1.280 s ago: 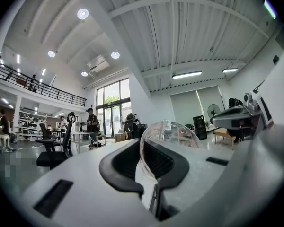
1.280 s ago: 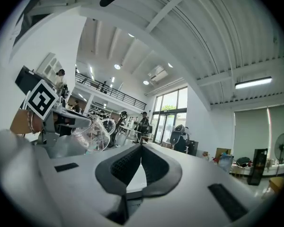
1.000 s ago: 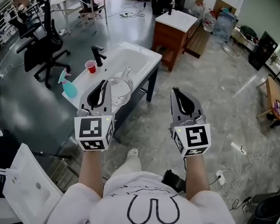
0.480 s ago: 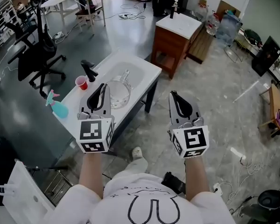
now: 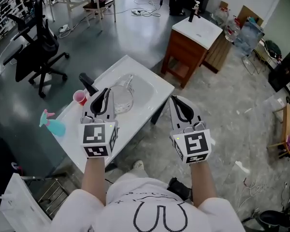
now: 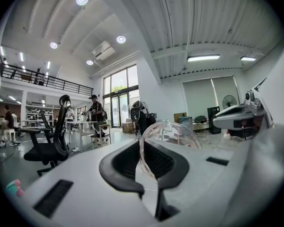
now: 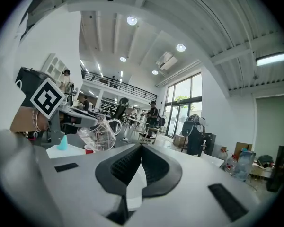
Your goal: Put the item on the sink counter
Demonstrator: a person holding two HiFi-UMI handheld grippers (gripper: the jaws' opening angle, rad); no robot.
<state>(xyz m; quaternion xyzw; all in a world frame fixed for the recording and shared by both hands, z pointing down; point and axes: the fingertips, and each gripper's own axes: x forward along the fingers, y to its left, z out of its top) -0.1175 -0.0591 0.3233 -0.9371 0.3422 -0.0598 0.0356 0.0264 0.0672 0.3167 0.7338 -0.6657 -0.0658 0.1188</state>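
Observation:
A clear glass pitcher (image 5: 122, 97) hangs over the basin of the white sink counter (image 5: 146, 102). My left gripper (image 5: 105, 93) is shut on its rim. In the left gripper view the glass wall of the pitcher (image 6: 173, 131) is pinched between the black pads of the left gripper (image 6: 141, 151). My right gripper (image 5: 180, 105) is held off the counter's right edge, over the floor. Its jaws are shut with nothing in them, as the right gripper view shows at the right gripper (image 7: 141, 161). From that view the pitcher (image 7: 98, 132) shows at the left.
On the counter's left part stand a black faucet (image 5: 87, 83), a red cup (image 5: 80, 97) and a blue spray bottle (image 5: 52, 125). A wooden vanity cabinet (image 5: 193, 42) stands beyond. A black office chair (image 5: 36, 47) is far left. Cables lie on the floor at right.
The sink counter has come closer beneath the grippers as the person stepped nearer. The left gripper kept its hold on the pitcher; the right stayed shut.

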